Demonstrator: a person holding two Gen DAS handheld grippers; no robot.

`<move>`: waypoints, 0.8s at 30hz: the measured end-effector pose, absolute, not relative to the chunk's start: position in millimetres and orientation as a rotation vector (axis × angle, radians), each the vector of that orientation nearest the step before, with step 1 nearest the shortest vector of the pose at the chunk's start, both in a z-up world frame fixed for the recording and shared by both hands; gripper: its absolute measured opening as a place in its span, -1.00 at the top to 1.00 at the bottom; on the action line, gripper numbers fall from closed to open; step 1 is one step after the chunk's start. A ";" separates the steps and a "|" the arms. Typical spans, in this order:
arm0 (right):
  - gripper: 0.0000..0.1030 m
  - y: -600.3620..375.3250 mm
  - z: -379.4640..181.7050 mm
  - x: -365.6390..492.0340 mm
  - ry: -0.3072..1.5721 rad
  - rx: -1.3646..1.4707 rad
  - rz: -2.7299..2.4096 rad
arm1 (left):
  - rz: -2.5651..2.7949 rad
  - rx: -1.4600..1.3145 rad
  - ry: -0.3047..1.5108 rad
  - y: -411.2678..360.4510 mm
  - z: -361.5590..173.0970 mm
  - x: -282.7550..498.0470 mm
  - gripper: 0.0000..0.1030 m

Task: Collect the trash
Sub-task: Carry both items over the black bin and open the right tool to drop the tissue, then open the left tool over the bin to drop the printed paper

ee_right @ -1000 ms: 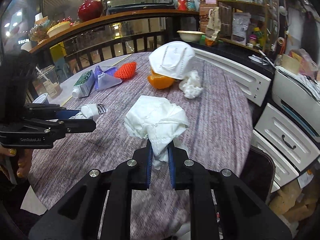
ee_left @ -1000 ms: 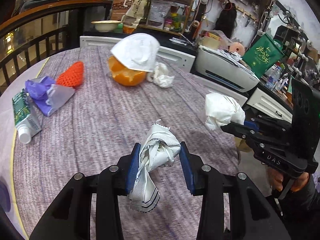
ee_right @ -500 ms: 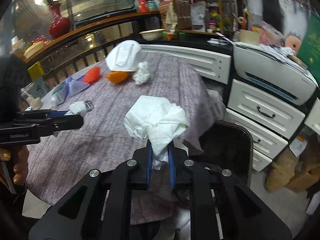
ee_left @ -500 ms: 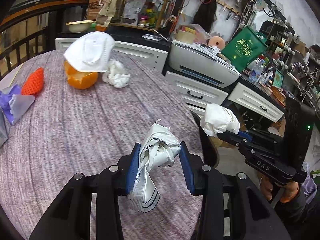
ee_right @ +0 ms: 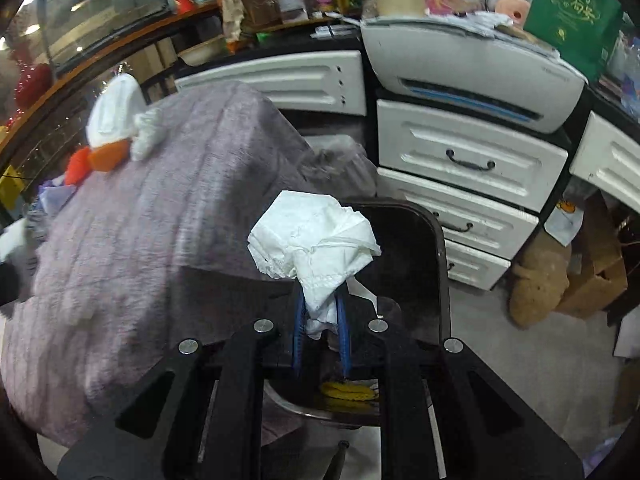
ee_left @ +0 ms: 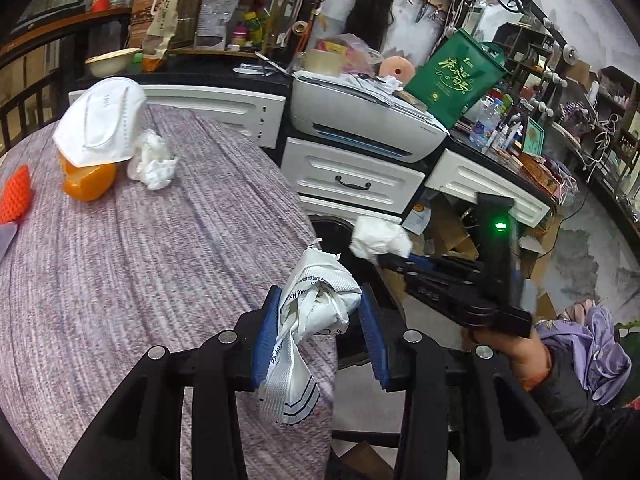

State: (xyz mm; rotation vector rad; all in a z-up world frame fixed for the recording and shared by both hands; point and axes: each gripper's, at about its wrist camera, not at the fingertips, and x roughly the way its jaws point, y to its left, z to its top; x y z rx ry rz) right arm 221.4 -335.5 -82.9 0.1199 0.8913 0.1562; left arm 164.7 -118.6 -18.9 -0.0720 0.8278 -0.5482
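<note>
My left gripper (ee_left: 320,336) is shut on a crumpled white printed wrapper (ee_left: 316,312), held over the right edge of the purple-clothed table (ee_left: 120,260). My right gripper (ee_right: 320,320) is shut on a crumpled white tissue (ee_right: 312,236) and holds it above a dark trash bin (ee_right: 432,240) beside the table; it also shows in the left wrist view (ee_left: 392,258) with the tissue (ee_left: 380,238). A yellow peel (ee_right: 348,390) lies in the bin. On the table remain a white face mask (ee_left: 100,124) over an orange peel (ee_left: 88,178) and another tissue wad (ee_left: 154,160).
An orange net sleeve (ee_left: 16,194) lies at the table's left. White drawers (ee_right: 460,168) and a printer (ee_right: 472,64) stand behind the bin. Cardboard boxes (ee_right: 592,280) and clutter sit on the floor at right. A railing (ee_left: 24,96) runs behind the table.
Both grippers have swung right, off the table centre towards the bin. The right gripper with its tissue now hangs over the bin opening. Both grips are unchanged.
</note>
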 end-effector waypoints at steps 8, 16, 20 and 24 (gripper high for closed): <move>0.33 -342.3 -133.0 246.2 0.986 0.128 0.069 | -0.569 -0.067 0.848 -135.9 -23.5 167.4 0.24; -0.45 -347.2 -133.1 221.0 0.957 0.100 0.013 | -0.590 -0.074 0.874 -148.2 -30.6 171.1 0.24; -0.53 -357.0 -118.8 204.7 0.922 0.118 -0.004 | -0.604 -0.063 0.880 -159.1 -34.1 171.5 0.24; -0.59 -366.8 -104.8 186.2 0.887 0.142 -0.032 | -0.622 -0.055 0.890 -170.1 -37.0 174.6 0.24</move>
